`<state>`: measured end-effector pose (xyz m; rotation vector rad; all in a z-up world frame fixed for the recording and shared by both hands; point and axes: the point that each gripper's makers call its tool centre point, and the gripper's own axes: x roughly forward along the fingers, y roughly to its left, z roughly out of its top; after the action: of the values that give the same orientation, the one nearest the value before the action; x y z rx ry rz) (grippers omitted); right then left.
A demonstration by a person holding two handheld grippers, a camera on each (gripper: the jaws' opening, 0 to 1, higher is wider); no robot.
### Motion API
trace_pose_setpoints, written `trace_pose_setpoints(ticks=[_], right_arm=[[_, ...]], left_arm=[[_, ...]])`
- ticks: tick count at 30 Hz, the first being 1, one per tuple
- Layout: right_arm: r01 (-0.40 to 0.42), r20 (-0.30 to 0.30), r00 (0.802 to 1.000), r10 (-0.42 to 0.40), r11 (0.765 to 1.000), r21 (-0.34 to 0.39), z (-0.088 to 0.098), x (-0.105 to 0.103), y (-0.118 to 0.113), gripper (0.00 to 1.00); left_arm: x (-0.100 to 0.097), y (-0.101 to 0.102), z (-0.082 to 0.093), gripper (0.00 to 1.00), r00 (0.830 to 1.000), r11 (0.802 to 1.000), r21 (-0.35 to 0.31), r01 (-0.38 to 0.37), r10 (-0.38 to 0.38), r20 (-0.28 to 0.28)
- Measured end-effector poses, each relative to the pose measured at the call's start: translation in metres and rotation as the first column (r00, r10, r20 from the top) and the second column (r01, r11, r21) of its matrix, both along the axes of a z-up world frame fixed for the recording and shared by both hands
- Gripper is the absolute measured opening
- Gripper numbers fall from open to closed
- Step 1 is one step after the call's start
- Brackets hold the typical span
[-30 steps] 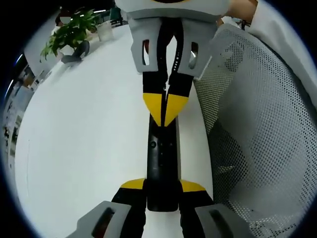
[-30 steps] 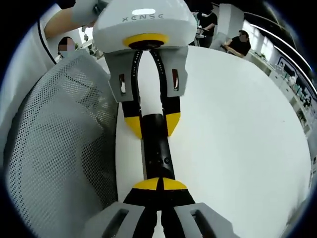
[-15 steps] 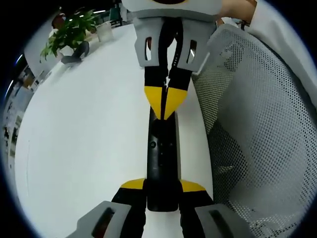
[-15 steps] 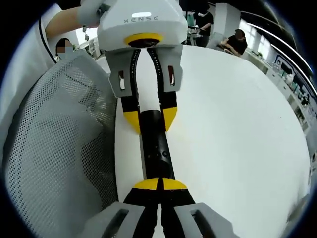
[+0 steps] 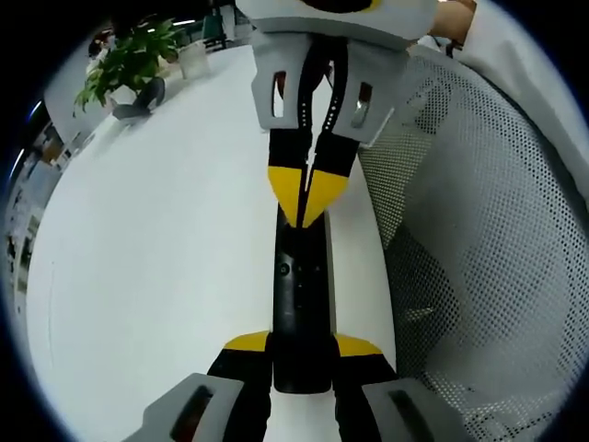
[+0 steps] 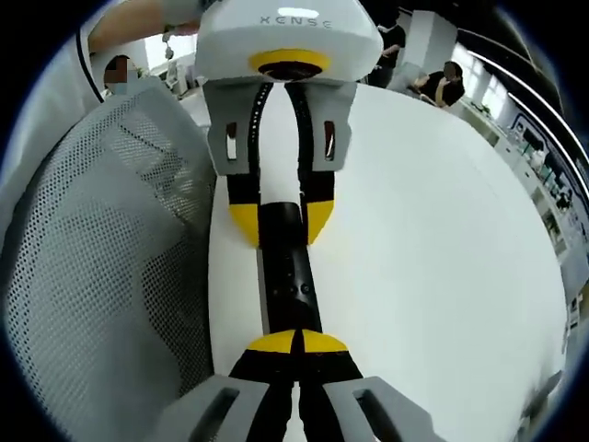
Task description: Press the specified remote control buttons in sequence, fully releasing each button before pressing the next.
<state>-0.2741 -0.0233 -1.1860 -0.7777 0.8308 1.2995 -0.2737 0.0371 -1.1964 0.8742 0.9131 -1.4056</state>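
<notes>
A slim black remote (image 5: 300,285) lies lengthwise over the white table's edge, small buttons on its top face. My left gripper (image 5: 302,345) is shut on its near end, one yellow tip on each side. My right gripper (image 5: 302,201) comes in from the top of the left gripper view, shut, its joined yellow tips resting on the remote's far end. In the right gripper view the same remote (image 6: 287,285) runs from my right gripper (image 6: 294,343) up to the left gripper (image 6: 282,221), which clamps it from both sides.
The white table (image 5: 166,258) spreads wide to one side. A white mesh chair back (image 5: 479,230) (image 6: 101,258) stands close against the table edge beside the remote. A potted plant (image 5: 133,60) sits at the far end. Seated people (image 6: 446,78) are in the background.
Very little. The right gripper's shut tips shifted slightly along the remote's far end and its body tilted a bit. The left gripper kept its hold on the remote.
</notes>
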Motion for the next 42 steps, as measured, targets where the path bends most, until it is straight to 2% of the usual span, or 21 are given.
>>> trace_pose_setpoints(ticks=[3,5,9,13,16,18,19,20,27,36,42], right_arm=[[-0.003,0.026,1.000,0.004,1.000,-0.008,-0.001,-0.001,0.000,0.00],[0.013,0.029,0.999,-0.014,1.000,0.020,0.000,0.000,-0.001,0.00],[0.103,-0.028,0.994,-0.101,0.990,0.100,0.002,0.001,0.000,0.00],[0.119,-0.017,0.993,-0.118,0.986,0.113,0.003,0.000,0.000,0.00],[0.114,-0.012,0.993,-0.113,0.987,0.115,0.003,-0.001,0.001,0.00],[0.101,-0.054,0.994,-0.094,0.985,0.141,0.004,-0.010,0.010,0.00],[0.096,-0.039,0.995,-0.092,0.986,0.133,0.004,-0.010,0.012,0.00],[0.057,0.000,0.998,-0.058,0.993,0.102,0.003,-0.008,0.010,0.00],[0.028,-0.009,1.000,-0.028,0.996,0.089,0.003,-0.008,0.016,0.00],[-0.024,0.021,1.000,0.023,0.996,0.081,0.003,-0.010,0.022,0.00],[-0.064,0.023,0.998,0.062,0.995,0.077,0.002,-0.013,0.030,0.00]], left_arm=[[0.000,0.000,0.000,0.23,1.000,1.000,-0.004,-0.006,0.006,0.001],[0.000,0.000,0.000,0.23,1.000,1.000,-0.009,-0.008,0.008,0.005],[0.000,0.000,0.000,0.23,1.000,1.000,-0.015,-0.015,0.015,0.006],[0.001,-0.001,0.000,0.23,1.000,1.000,0.003,-0.006,0.006,-0.001],[0.001,0.000,0.000,0.23,1.000,1.000,0.005,-0.009,0.009,-0.003],[0.001,0.000,0.000,0.23,1.000,1.000,-0.003,-0.019,0.019,-0.005],[0.001,0.000,0.000,0.23,1.000,1.000,-0.005,-0.016,0.016,-0.003],[0.001,0.000,0.000,0.23,1.000,1.000,-0.008,-0.016,0.016,-0.002],[0.001,0.000,0.000,0.23,1.000,1.000,-0.007,-0.012,0.012,-0.008],[0.000,0.000,0.001,0.23,1.000,0.999,-0.029,-0.021,0.021,-0.009],[0.000,0.000,0.001,0.23,1.000,1.000,-0.014,-0.005,0.005,-0.004]])
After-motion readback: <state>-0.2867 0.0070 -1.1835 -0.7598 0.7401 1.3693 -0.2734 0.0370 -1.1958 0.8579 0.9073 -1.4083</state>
